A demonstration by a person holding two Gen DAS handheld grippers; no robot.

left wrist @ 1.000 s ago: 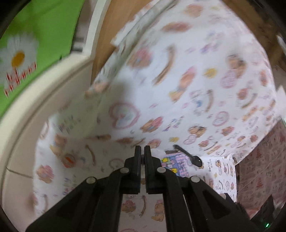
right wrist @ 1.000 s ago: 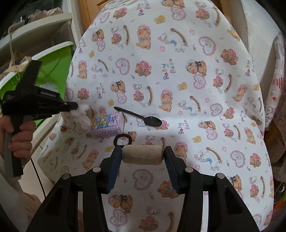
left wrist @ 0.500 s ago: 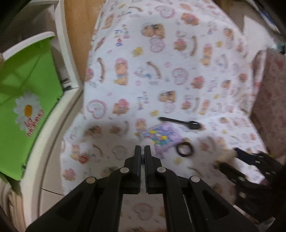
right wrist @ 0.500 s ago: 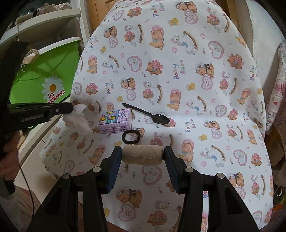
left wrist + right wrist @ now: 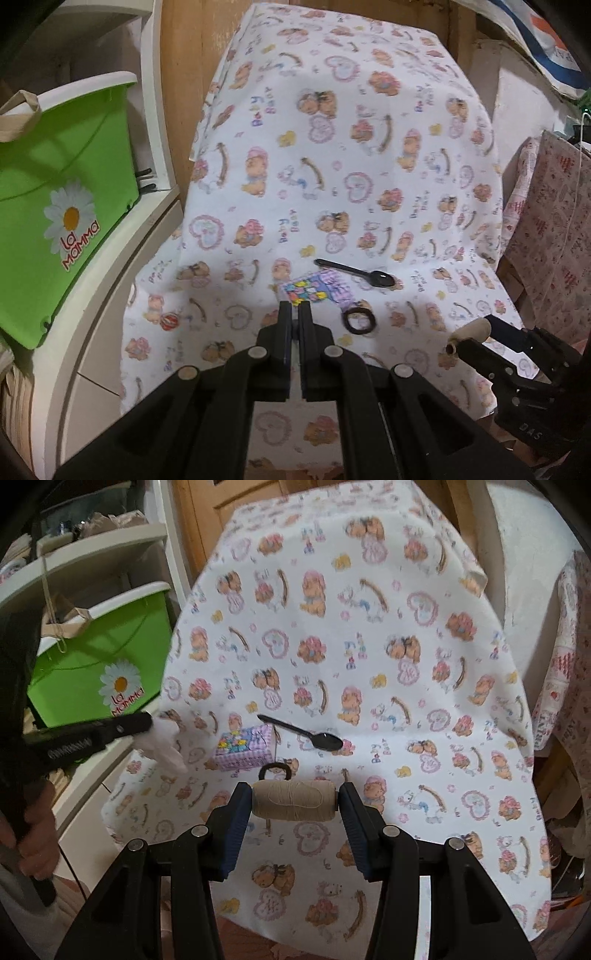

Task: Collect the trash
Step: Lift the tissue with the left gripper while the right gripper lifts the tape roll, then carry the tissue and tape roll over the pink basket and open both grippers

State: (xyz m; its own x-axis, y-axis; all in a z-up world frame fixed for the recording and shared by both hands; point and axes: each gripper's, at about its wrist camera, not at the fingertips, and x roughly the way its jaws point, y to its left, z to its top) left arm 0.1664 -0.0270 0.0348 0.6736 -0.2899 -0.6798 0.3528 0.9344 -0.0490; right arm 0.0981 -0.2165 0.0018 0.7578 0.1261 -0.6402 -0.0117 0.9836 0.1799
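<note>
My left gripper (image 5: 294, 310) is shut on a crumpled white tissue (image 5: 164, 744), which hangs from its tips in the right wrist view; the closed fingers hide it in the left wrist view. My right gripper (image 5: 294, 800) is shut on a beige thread spool (image 5: 294, 800), held sideways above the cloth; the spool's end also shows in the left wrist view (image 5: 469, 332). On the bear-print cloth (image 5: 369, 664) lie a small purple patterned box (image 5: 245, 749), a black plastic spoon (image 5: 303, 734) and a black ring (image 5: 359, 320).
A green bin with a daisy logo (image 5: 62, 206) sits in a white shelf unit (image 5: 147, 236) to the left. A red-printed cloth (image 5: 546, 236) hangs at the right. A wooden door (image 5: 240, 502) stands behind the table.
My left gripper has pulled back and up from the cloth with the tissue and swung towards the table's middle. My right gripper has backed off slightly, still holding the spool.
</note>
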